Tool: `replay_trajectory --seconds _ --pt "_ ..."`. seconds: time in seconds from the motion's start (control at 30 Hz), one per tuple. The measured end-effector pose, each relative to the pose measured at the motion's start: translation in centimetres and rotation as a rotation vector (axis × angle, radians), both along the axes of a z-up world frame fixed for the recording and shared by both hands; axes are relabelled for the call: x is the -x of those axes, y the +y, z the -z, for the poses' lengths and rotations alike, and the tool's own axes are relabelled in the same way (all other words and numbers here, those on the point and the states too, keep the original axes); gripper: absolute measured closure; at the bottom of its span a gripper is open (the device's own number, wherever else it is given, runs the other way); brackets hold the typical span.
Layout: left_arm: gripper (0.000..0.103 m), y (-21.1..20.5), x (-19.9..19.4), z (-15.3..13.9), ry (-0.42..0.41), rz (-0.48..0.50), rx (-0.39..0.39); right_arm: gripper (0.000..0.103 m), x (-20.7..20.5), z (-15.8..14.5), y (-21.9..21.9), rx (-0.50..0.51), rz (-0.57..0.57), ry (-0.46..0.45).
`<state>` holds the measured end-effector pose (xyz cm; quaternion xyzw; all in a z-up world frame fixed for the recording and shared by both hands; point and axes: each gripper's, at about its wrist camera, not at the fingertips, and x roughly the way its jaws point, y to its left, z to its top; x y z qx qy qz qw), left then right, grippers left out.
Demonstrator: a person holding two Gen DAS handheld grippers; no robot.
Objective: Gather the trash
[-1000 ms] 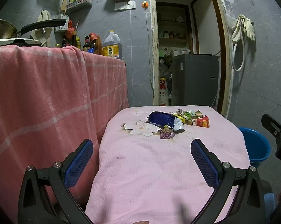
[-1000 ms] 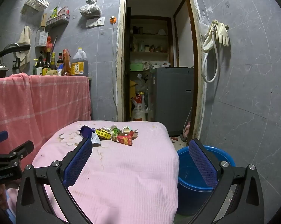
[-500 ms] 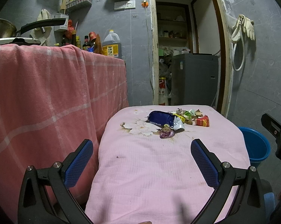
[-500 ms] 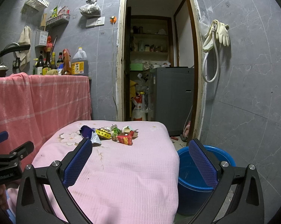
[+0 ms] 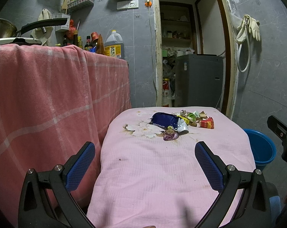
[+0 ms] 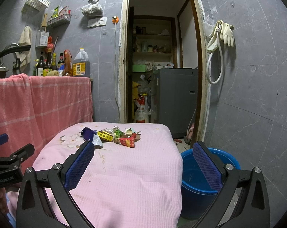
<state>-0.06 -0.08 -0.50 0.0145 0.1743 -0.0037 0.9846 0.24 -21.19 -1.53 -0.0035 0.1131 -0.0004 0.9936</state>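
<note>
Grey tiled walls and an open doorway close off the left wrist view, where a low table under a pink quilted cloth (image 5: 162, 171) carries a heap of crumpled wrappers (image 5: 183, 122) at its far end: a dark blue foil bag (image 5: 163, 121), a red packet (image 5: 207, 123) and a purple scrap (image 5: 170, 135). The left claw (image 5: 145, 158) hangs over the near cloth, jaws wide apart, gripping nothing. A pink checked towel (image 5: 48, 98) drapes the counter to the left. From the right wrist, the same pink cloth (image 6: 124, 180) fills the middle, the wrappers (image 6: 115, 135) far ahead. The right claw (image 6: 143, 158) is likewise spread and bare. A round blue plastic bucket (image 6: 193, 182) stands on the floor just beside the table's right edge, partly behind one finger.
</note>
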Motion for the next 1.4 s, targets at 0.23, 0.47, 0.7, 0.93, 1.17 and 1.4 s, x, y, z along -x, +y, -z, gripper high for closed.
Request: replay_trajectory --seconds 0.23,0.47,0.7,0.93,1.17,1.4 --pt "0.001 0.05 -0.08 -0.14 0.001 0.0 0.001 0.0 -0.02 0.01 -0.01 0.0 0.0 0.001" --pt "0.001 0.03 -0.08 -0.11 0.002 0.001 0.001 0.0 -0.03 0.0 -0.02 0.001 0.0 0.001" --pt "0.001 0.05 -0.1 -0.16 0.003 -0.001 0.001 0.0 -0.03 -0.03 -0.02 0.0 0.001 0.002" --pt "0.001 0.02 -0.17 -0.05 0.002 0.0 0.003 0.0 -0.01 -0.02 -0.03 0.0 0.0 0.001" --pt "0.001 0.02 -0.18 -0.02 0.003 0.0 0.003 0.0 0.0 0.0 -0.01 0.0 0.0 0.001" --pt "0.001 0.02 -0.18 -0.05 0.003 0.0 0.003 0.0 0.0 0.02 -0.03 0.0 0.0 0.001"
